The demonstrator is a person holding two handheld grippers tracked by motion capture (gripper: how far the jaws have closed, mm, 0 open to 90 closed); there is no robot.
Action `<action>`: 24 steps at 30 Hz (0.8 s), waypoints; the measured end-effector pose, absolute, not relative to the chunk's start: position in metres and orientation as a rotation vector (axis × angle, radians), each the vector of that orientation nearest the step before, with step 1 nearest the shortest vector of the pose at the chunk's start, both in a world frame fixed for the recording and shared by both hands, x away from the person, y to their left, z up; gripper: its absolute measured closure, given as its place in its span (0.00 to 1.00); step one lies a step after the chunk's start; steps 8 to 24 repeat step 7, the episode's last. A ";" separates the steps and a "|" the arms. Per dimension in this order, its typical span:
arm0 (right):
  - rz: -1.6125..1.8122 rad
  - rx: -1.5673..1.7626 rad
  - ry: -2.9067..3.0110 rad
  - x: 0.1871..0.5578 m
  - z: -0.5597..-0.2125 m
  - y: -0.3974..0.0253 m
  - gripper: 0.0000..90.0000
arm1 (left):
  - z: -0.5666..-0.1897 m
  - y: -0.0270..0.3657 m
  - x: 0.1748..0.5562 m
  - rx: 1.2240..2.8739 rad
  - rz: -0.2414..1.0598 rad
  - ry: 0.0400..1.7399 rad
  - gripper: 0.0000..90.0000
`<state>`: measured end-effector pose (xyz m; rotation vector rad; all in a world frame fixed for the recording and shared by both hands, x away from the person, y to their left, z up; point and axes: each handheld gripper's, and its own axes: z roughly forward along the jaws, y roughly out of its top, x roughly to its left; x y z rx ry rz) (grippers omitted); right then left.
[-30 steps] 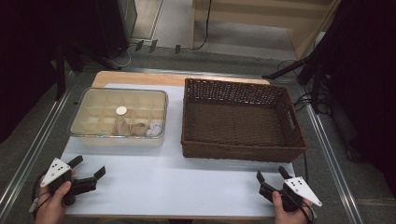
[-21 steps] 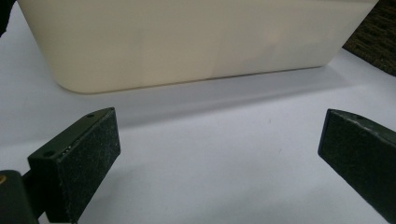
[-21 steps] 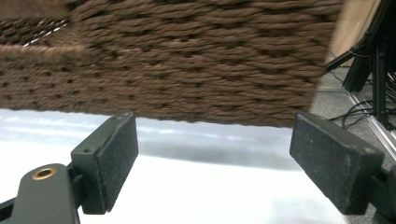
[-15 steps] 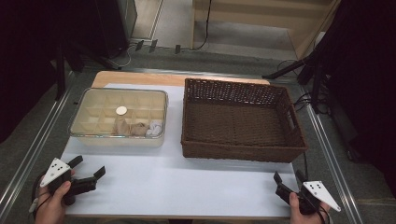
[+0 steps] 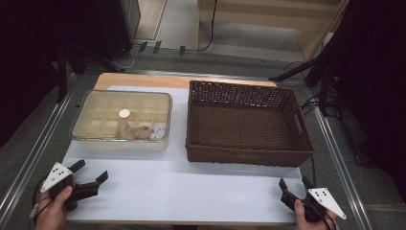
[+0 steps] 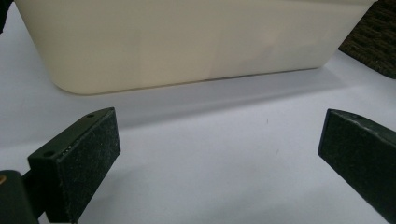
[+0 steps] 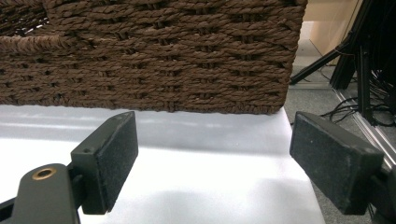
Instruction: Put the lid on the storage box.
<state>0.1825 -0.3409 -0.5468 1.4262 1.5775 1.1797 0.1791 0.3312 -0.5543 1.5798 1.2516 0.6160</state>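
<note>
Cream plastic bin [image 5: 95, 139] at centre left, stiff and slick, holds soft light cloth bundles [image 5: 134, 130] I'd pinch mid-fold; both my claws [image 5: 88, 178] [image 5: 292, 184] rest spread, empty.

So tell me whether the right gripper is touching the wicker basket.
Apart. In the right gripper view, bare white table lies between the open right gripper and the wicker basket; the high view shows the same gap.

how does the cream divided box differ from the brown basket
The cream box is smooth plastic with gridded compartments; the basket is dark woven wicker, one open space. The box is smaller and holds a few small items; the basket looks empty. Both are rectangular, open-topped and rest on the white table.
</note>
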 end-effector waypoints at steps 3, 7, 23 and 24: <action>1.213 1.460 1.542 0.182 -0.546 -0.343 0.17 | -0.554 0.331 0.179 1.582 0.613 1.252 0.00; 1.219 1.469 1.530 0.183 -0.546 -0.344 0.17 | -0.554 0.332 0.179 1.586 0.611 1.254 0.00; 1.219 1.469 1.530 0.183 -0.546 -0.344 0.17 | -0.554 0.332 0.179 1.586 0.611 1.254 0.00; 1.219 1.469 1.530 0.183 -0.546 -0.344 0.17 | -0.554 0.332 0.179 1.586 0.611 1.254 0.00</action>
